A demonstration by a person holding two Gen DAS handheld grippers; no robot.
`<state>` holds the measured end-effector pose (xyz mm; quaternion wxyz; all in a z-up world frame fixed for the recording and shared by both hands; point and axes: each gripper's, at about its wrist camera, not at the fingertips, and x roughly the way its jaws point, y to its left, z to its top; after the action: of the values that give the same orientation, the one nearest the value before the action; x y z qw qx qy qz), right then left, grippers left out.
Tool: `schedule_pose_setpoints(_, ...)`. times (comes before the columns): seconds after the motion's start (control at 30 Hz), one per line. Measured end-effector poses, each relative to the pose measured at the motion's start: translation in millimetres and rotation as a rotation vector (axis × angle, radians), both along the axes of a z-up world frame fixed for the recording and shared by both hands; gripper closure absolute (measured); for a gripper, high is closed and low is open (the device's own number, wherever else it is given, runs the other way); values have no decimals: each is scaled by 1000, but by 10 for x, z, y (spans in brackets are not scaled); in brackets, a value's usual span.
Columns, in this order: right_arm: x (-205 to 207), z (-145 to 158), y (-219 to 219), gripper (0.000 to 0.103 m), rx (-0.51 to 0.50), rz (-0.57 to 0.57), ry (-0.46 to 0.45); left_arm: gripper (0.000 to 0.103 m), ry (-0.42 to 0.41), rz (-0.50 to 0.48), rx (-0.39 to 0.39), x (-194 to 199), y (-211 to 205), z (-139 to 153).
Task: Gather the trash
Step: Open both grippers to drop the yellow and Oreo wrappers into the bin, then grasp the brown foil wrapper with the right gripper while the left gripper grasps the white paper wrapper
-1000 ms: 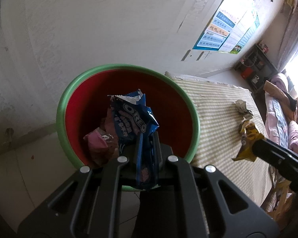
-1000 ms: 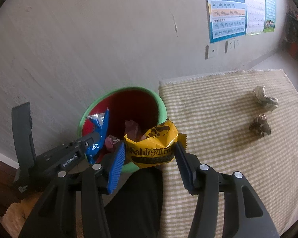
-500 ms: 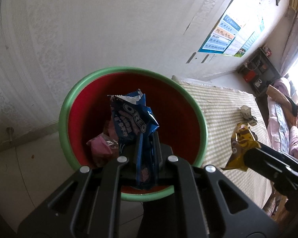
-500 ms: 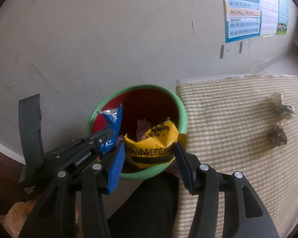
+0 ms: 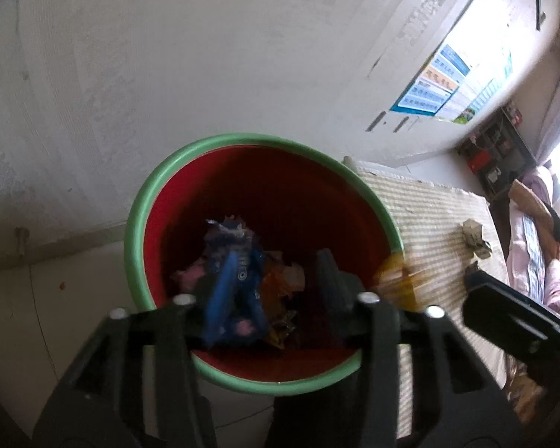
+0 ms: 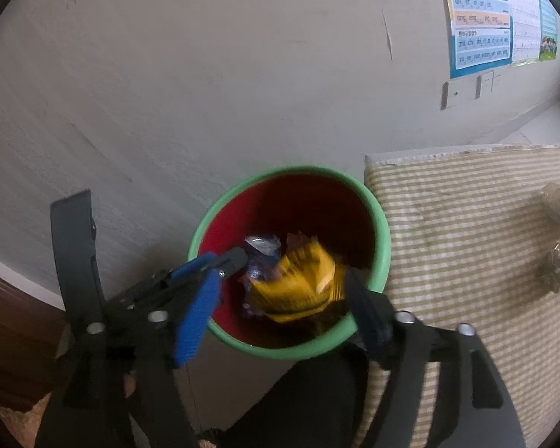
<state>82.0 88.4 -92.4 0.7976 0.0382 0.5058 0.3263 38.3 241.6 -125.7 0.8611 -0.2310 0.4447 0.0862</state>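
- Hanging over the round red plastic bin with a green rim point(image 5: 265, 142), the left claw point(image 5: 276, 283) is spreading; the blurred blue biscuit wrapper point(image 5: 231, 280) sits loose between its pads, its lettering unreadable.
- Opening too, the right claw point(image 6: 280, 291) has the blurred yellow snack packet point(image 6: 298, 283) free between its pads, above the bin point(image 6: 382, 231).
- Two crumpled wrappers point(image 6: 552, 268) lie on the striped tabletop point(image 6: 466, 224), well apart from the bin.
- Wall poster point(image 6: 478, 15) shows pinyin: "an en in un".
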Motion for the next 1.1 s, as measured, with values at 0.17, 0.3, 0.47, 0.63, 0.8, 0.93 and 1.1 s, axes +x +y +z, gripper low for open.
schedule_pose_setpoints(0.17, 151, -77, -437, 32, -3, -119, 8, 58, 18, -13, 16, -34, -37, -29)
schedule_pose_setpoints(0.3, 388, -212, -1209, 31, -100, -376, 2, 55, 25, -13, 29, -54, -70, -33)
schedule_pose_setpoints(0.47, 732, -567, -1915, 26, -258, -587, 57, 55, 39, -32, 28, -37, -183, -35)
schedule_pose_setpoints(0.63, 999, -880, -2165, 26, -285, -647, 166, 55, 40, -79, 50, 18, -375, 28)
schedule_pose_setpoints(0.8, 1050, -1019, -2189, 49, -220, -630, 204, 55, 27, -130, 51, 151, -611, 128)
schedule_pose_setpoints(0.93, 855, -877, -2272, 55, -140, -599, 174, 55, -3, -210, 47, 366, -980, 227)
schedule_pose_setpoints(1.1, 148, -652, -2465, 55, -139, -551, 89, 50, -48, -389, 36, 855, -1781, 318)
